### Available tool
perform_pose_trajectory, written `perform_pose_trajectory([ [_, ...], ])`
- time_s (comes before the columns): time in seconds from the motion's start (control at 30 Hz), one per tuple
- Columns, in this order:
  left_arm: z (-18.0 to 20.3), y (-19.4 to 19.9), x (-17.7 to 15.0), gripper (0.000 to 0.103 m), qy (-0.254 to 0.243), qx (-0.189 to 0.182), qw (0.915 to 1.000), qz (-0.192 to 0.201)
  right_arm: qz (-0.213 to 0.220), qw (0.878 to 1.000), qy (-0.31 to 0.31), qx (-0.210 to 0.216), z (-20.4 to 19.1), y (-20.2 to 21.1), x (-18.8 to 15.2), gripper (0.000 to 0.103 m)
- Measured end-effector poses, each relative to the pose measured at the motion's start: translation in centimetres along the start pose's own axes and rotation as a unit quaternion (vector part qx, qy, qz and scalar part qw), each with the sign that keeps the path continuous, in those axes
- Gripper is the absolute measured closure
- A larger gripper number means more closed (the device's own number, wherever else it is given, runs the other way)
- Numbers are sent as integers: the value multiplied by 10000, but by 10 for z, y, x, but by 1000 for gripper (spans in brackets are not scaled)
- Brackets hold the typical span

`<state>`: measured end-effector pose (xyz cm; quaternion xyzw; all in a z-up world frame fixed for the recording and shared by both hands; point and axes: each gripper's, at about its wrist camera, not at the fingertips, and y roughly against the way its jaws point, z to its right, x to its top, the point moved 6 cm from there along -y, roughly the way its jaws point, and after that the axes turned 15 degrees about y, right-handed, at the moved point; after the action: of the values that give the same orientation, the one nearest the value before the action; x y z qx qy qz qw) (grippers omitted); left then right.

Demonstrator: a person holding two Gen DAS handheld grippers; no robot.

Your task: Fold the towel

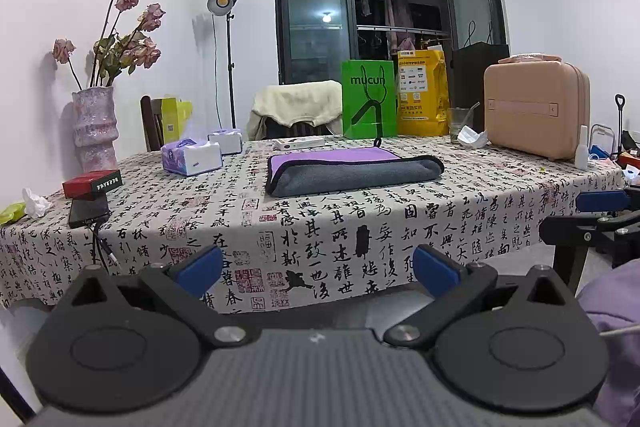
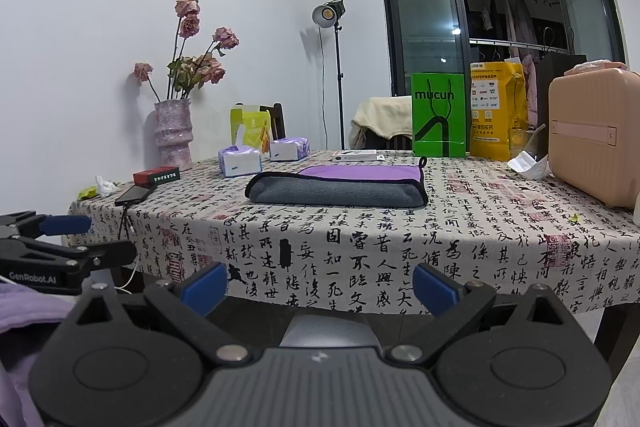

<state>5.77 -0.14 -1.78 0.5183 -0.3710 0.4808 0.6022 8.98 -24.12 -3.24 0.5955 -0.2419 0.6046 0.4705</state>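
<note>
Room: a white-walled room with a dark window at the upper right of both views; a table (image 1: pixel 360 227) under a calligraphy-print cloth fills the middle.
Towel: the towel (image 1: pixel 352 171), grey with a purple face and black trim, lies folded at mid-frame on the table, apparently already doubled over at least once.
Long axis: it runs left to right across both views, the rolled grey fold toward the cameras.
Left gripper: the left gripper (image 1: pixel 318 267) sits at the bottom of its view, blue fingers spread wide, holding nothing.
Right gripper: the right gripper (image 2: pixel 318 287) is likewise spread and empty.
Which is nearer: both hang off the near table edge, well apart from the towel; neither looks clearly closer.
Containers: a speckled vase (image 1: pixel 94 125) at left holds dried roses; a clear cup (image 1: pixel 460 125) at right holds a stick-like item, hard to identify; tissue boxes (image 1: pixel 192 155) show tissue.
</note>
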Motion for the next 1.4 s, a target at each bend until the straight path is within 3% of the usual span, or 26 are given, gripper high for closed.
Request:
perform_pose_trajectory([
  [0.8,-2,-1,-1,0,4,-1,10000,-33,-55,10000,-20,11,-1,-3,0,3],
  [1.4,-22,-28,0,0,154,92,9992,-364,-181,9994,-294,-64,19,-22,-8,3],
])
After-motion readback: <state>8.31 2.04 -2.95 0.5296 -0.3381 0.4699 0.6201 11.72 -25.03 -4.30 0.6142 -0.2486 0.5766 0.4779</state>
